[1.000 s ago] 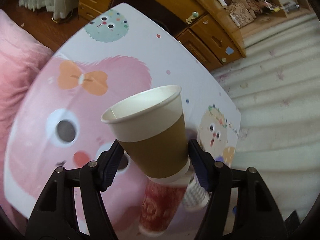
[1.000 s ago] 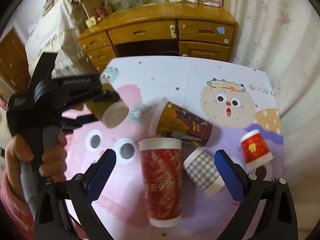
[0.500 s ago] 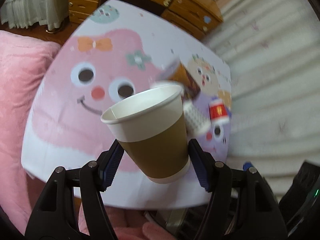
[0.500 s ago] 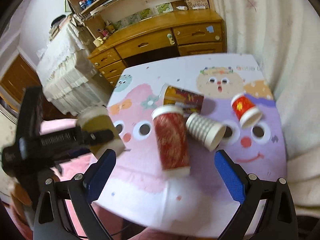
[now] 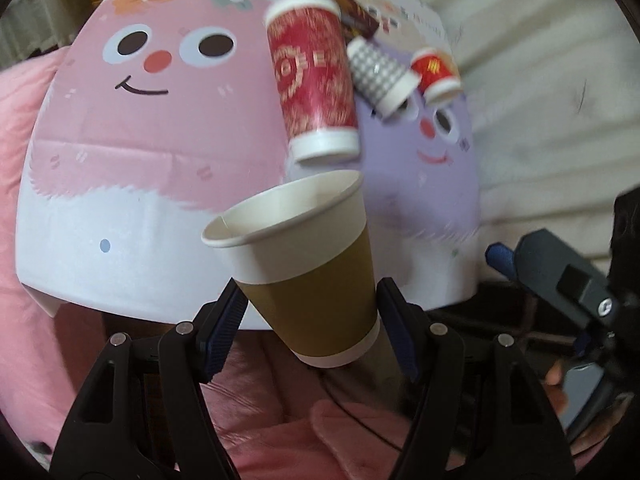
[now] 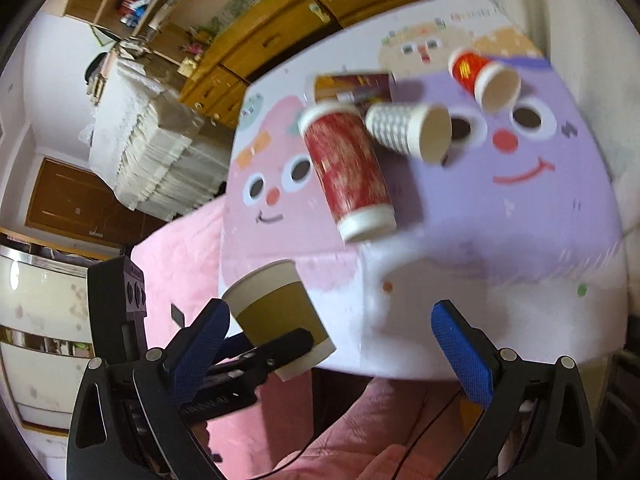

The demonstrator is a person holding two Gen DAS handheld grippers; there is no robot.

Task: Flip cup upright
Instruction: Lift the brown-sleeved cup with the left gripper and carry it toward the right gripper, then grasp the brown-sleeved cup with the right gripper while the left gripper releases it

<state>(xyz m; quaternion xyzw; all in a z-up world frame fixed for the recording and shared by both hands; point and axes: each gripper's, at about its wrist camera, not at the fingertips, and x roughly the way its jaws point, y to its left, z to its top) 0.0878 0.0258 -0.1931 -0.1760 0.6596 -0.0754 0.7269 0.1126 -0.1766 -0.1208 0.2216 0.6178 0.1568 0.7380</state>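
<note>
My left gripper [image 5: 310, 320] is shut on a brown-and-white paper cup [image 5: 308, 276], mouth up and tilted, held off the near edge of the cartoon-print table [image 5: 140, 184]. The same cup [image 6: 280, 316] shows in the right wrist view at lower left. My right gripper [image 6: 330, 340] is open and empty, near the table's front edge. On the table lie a tall red cup [image 5: 312, 80], a checked cup [image 5: 380, 76], a small red cup [image 5: 436, 72] and a dark printed cup [image 5: 348, 12], all on their sides.
A pink blanket [image 5: 280, 440] lies below the table's near edge. A wooden dresser [image 6: 304, 28] stands behind the table. A white covered stack [image 6: 152, 148] stands at the left. A pale curtain [image 5: 560, 100] hangs on the right.
Both grippers have pulled back toward the table's near edge. The left gripper carried the brown cup with it, from over the table to beyond its front edge.
</note>
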